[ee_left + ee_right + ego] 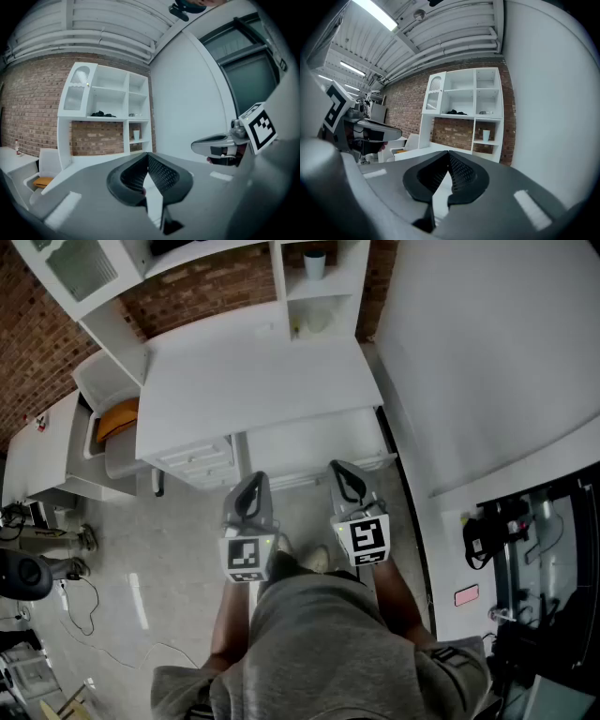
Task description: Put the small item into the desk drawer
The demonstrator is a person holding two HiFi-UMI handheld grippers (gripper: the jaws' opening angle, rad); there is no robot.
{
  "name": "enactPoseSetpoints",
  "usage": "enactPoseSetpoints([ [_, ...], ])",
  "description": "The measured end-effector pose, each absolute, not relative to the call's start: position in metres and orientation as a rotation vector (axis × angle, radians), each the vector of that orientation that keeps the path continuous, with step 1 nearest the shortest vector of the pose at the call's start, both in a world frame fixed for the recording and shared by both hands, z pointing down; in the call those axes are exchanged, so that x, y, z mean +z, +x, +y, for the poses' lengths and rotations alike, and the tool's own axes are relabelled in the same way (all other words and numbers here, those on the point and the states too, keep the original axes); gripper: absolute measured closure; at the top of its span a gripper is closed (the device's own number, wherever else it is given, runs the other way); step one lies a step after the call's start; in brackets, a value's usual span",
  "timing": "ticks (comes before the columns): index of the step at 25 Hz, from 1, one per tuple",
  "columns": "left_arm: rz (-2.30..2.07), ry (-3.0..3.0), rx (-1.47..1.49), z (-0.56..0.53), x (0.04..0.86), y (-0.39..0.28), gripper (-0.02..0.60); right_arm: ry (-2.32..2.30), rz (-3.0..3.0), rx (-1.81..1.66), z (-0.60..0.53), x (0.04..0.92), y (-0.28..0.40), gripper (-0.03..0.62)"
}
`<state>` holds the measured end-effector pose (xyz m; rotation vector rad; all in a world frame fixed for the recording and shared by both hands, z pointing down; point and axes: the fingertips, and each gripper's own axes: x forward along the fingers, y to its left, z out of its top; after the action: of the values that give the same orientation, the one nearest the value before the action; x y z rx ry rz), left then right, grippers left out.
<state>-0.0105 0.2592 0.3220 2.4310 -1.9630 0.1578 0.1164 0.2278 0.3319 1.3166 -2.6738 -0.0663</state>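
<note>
A white desk (253,381) with a shelf unit (314,287) stands ahead of me. Under its top is a wide drawer front (314,448), with small drawers (192,460) to its left. My left gripper (251,481) and right gripper (339,468) hang side by side just off the desk's front edge, above the floor. In the left gripper view the left gripper (148,157) is shut with nothing between its pads, and the right gripper (220,145) shows beside it. The right gripper (449,157) is likewise shut and empty. I cannot pick out a small item on the desk top.
A white cup (315,263) stands in the shelf unit and dark stuff (99,114) lies on a higher shelf. A white seat with an orange pad (117,418) sits left of the desk. A white wall (487,352) runs along the right. Cables (84,601) trail on the floor.
</note>
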Motion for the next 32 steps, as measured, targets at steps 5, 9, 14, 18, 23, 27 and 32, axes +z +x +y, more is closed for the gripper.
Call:
enactPoseSetpoints([
  [5, -1.972, 2.425, 0.160, 0.257, 0.322, -0.005, 0.569, 1.287, -2.678, -0.058, 0.226, 0.332, 0.119, 0.591],
  [9, -1.983, 2.418, 0.167, 0.254, 0.322, -0.001, 0.569, 1.285, -2.701, -0.044, 0.221, 0.330, 0.123, 0.591],
  [14, -2.018, 2.402, 0.176, 0.240, 0.316, -0.007, 0.569, 1.270, -2.707, -0.054, 0.205, 0.328, 0.122, 0.591],
  [18, -2.046, 2.389, 0.175, 0.217, 0.311, -0.017, 0.569, 1.246, -2.717, -0.055, 0.181, 0.327, 0.114, 0.591],
  [23, -2.088, 2.365, 0.164, 0.176, 0.302, -0.039, 0.569, 1.231, -2.731, -0.057, 0.138, 0.322, 0.096, 0.591],
  [27, -2.108, 2.355, 0.183, 0.131, 0.300, -0.064, 0.569, 1.220, -2.724, -0.064, 0.091, 0.318, 0.076, 0.591],
  [32, -2.103, 2.337, 0.169, 0.073, 0.297, -0.090, 0.569, 1.191, -2.708, -0.044, 0.035, 0.317, 0.049, 0.591],
])
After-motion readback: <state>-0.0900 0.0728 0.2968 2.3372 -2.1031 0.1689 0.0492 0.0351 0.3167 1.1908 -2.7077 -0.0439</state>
